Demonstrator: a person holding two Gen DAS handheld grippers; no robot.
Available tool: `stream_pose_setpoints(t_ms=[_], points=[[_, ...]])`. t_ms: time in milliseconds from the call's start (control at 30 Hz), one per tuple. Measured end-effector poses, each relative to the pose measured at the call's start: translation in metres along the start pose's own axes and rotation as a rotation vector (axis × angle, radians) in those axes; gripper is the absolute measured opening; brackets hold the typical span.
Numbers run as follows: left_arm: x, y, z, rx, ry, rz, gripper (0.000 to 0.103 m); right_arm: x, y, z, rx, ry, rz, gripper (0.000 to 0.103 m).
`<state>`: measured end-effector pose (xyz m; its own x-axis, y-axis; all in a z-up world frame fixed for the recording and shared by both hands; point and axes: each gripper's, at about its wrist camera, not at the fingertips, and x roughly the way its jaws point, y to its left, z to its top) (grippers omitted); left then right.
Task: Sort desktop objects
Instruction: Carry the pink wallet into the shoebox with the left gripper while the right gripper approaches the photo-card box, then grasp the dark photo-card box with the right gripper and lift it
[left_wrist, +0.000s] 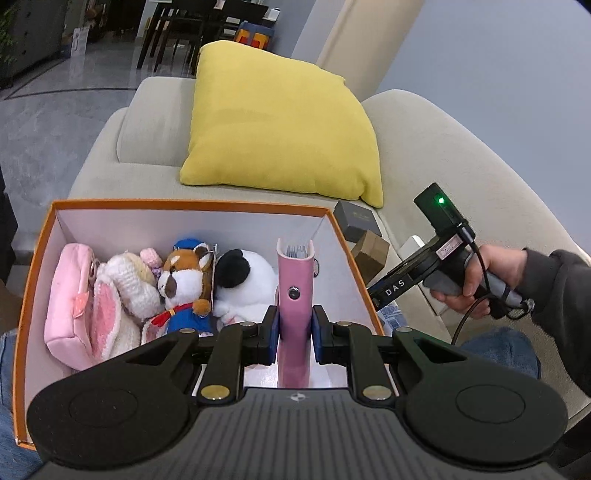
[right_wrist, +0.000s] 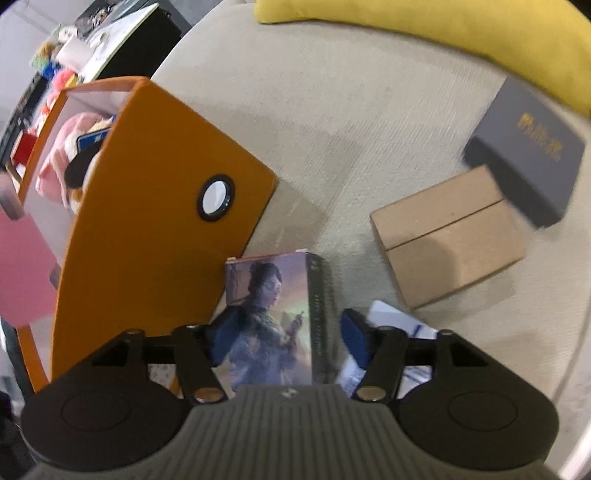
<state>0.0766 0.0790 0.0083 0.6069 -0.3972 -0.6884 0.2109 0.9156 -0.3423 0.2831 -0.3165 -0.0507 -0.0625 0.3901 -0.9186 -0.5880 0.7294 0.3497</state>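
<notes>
You can read "DAS" in white letters on the black arm of the right gripper (left_wrist: 397, 286). The gold print on the dark box (right_wrist: 532, 151) and the book (right_wrist: 280, 317) spine lettering are too blurred to read.

Light: soft, even, indoor daylight.
Left view: sharp; edges bowed at 9 and 3 o'clock.
Right view: blurred, perhaps motion; dark box (right_wrist: 532, 155) smeared at 2 o'clock.
</notes>
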Motion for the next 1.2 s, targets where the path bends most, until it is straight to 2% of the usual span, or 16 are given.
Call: stream_pose_setpoints(t_ms=[67,133,333,533,633,733,767,833,1000,1067,1167,1200], points=[[-0.001,0.002,-0.001,-0.011,-0.002,-0.003,0.020,0.002,-0.001,0.000,0.013,-0.007,0.007,0.064],[-0.001,0.006,-0.002,-0.022,-0.003,-0.003,0.020,-0.002,0.002,-0.003,0.024,-0.014,0.010,0.055],[-0.007,0.013,-0.007,-0.055,-0.005,-0.006,0.020,-0.024,0.018,-0.026,0.037,-0.070,-0.050,0.032],[-0.007,0.010,-0.011,-0.058,-0.003,-0.016,0.020,-0.045,0.033,-0.056,0.085,-0.129,0.030,0.020],[-0.006,0.006,-0.012,-0.055,-0.002,-0.024,0.020,-0.033,0.049,-0.055,0.083,-0.145,0.021,0.022],[-0.003,0.002,-0.014,-0.048,0.004,-0.015,0.020,-0.029,0.060,-0.048,0.084,-0.172,-0.029,0.032],[-0.004,0.001,-0.015,-0.045,0.003,-0.010,0.020,-0.029,0.064,-0.050,0.091,-0.176,-0.055,0.038],[-0.005,0.000,-0.016,-0.039,-0.001,-0.009,0.020,-0.035,0.061,-0.049,0.105,-0.182,-0.069,0.038],[-0.008,0.000,-0.017,-0.041,-0.011,-0.024,0.020,-0.033,0.064,-0.053,0.148,-0.190,-0.060,0.038],[-0.010,0.001,-0.019,-0.043,-0.019,-0.023,0.020,-0.030,0.057,-0.056,0.187,-0.205,-0.026,0.038],[-0.013,0.003,-0.021,-0.053,-0.026,-0.025,0.020,-0.028,0.051,-0.066,0.218,-0.226,-0.001,0.046],[-0.014,0.003,-0.021,-0.055,-0.028,-0.023,0.020,-0.026,0.052,-0.069,0.214,-0.214,0.007,0.046]])
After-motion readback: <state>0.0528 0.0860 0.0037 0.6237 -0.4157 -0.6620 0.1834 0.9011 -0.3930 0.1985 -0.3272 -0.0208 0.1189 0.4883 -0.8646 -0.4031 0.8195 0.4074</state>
